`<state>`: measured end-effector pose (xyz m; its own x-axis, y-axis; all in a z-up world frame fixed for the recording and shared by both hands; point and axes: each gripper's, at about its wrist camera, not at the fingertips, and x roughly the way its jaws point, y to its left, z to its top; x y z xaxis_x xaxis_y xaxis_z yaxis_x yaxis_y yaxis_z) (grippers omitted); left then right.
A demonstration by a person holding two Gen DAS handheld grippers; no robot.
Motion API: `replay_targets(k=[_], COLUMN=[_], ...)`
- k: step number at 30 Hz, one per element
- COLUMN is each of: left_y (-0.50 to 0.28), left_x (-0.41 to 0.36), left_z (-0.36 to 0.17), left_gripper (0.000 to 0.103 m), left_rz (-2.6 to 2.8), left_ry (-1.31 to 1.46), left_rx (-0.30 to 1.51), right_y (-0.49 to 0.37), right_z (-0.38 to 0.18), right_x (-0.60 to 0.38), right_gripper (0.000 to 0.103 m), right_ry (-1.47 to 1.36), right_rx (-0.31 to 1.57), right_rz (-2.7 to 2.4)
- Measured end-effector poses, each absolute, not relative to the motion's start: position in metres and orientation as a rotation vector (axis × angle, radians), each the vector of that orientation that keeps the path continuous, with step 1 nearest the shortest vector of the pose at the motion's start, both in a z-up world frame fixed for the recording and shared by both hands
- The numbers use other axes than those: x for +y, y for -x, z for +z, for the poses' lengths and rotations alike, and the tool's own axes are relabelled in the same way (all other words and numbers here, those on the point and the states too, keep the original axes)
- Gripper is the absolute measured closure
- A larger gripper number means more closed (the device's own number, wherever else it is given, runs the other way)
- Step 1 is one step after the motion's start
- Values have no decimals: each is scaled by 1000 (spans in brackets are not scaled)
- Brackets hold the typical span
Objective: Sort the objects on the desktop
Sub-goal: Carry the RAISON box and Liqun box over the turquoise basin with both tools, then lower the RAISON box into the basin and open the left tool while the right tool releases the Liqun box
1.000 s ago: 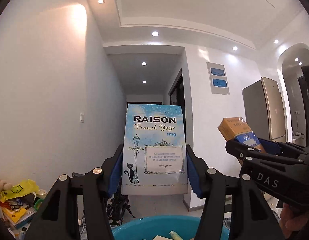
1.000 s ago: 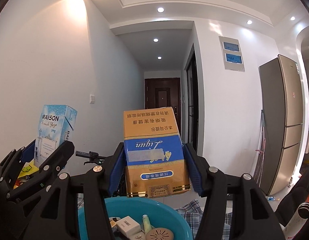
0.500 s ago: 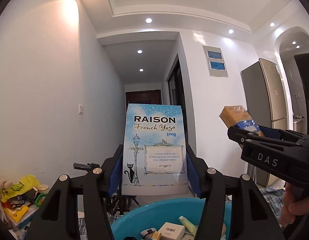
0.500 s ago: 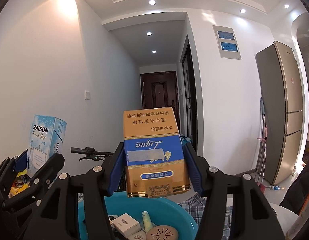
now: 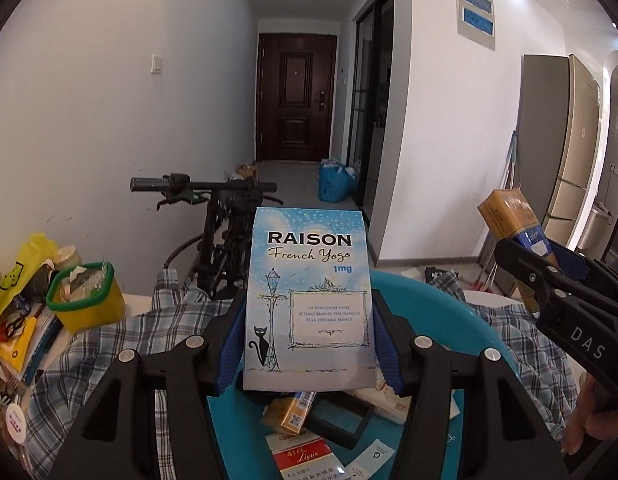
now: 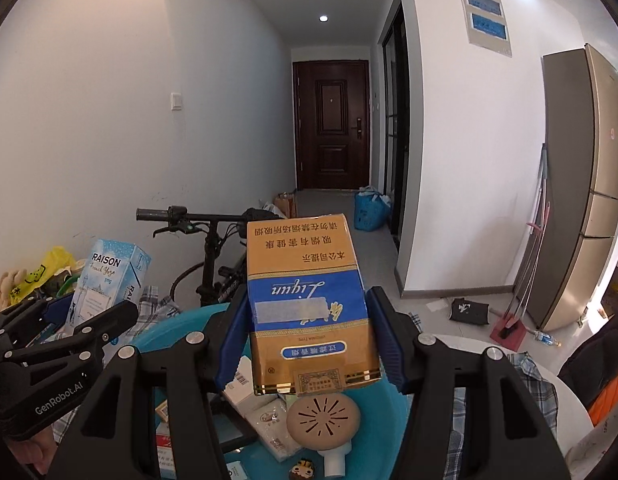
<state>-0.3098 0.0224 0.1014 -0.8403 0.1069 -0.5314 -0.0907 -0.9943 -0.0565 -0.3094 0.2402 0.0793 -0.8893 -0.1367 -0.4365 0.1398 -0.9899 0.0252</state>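
Note:
My left gripper (image 5: 309,344) is shut on a light blue Raison cigarette pack (image 5: 309,300), held upright above a blue basin (image 5: 449,308). It also shows in the right wrist view (image 6: 109,280). My right gripper (image 6: 311,344) is shut on a gold and blue Liqun cigarette pack (image 6: 309,304), held upside down above the same basin (image 6: 169,324). That pack shows at the right of the left wrist view (image 5: 513,220). The basin holds several small boxes, a red pack (image 5: 305,456) and a tan round disc (image 6: 323,416).
The basin sits on a plaid cloth (image 5: 109,344) over a white table (image 6: 549,376). A yellow tub with a green rim (image 5: 85,296) and a pile of books and bags (image 5: 17,300) lie at left. A bicycle (image 5: 225,220) stands behind the table.
Both grippers have tilted downward with their packs still held. The basin and its contents and the table now show much more fully below them.

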Motion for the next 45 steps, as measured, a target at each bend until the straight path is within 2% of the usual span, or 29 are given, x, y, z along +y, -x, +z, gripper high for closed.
replay_targets(k=[4, 8, 10, 18, 37, 45], left_y=[330, 336, 339, 354, 357, 359], left_x=[23, 19, 20, 20, 29, 21], left_z=[79, 60, 56, 36, 28, 30], left_gripper=[44, 44, 44, 44, 44, 44], left_rz=[2861, 2730, 2743, 2624, 2630, 2629], left_ry=[1007, 1092, 1116, 1222, 1255, 1253], left_rx=[-38, -177, -148, -212, -157, -222], right_y=[323, 325, 330, 351, 350, 350], right_z=[64, 51, 45, 14, 15, 14], right_x=[244, 240, 237, 237, 235, 232], right_gripper=[47, 47, 47, 47, 47, 47], right_ry=[-837, -931, -971, -1124, -1122, -1124], right_rx=[27, 108, 148, 148, 117, 141], right_rz=[-2857, -2783, -2765, -2720, -2686, -2691])
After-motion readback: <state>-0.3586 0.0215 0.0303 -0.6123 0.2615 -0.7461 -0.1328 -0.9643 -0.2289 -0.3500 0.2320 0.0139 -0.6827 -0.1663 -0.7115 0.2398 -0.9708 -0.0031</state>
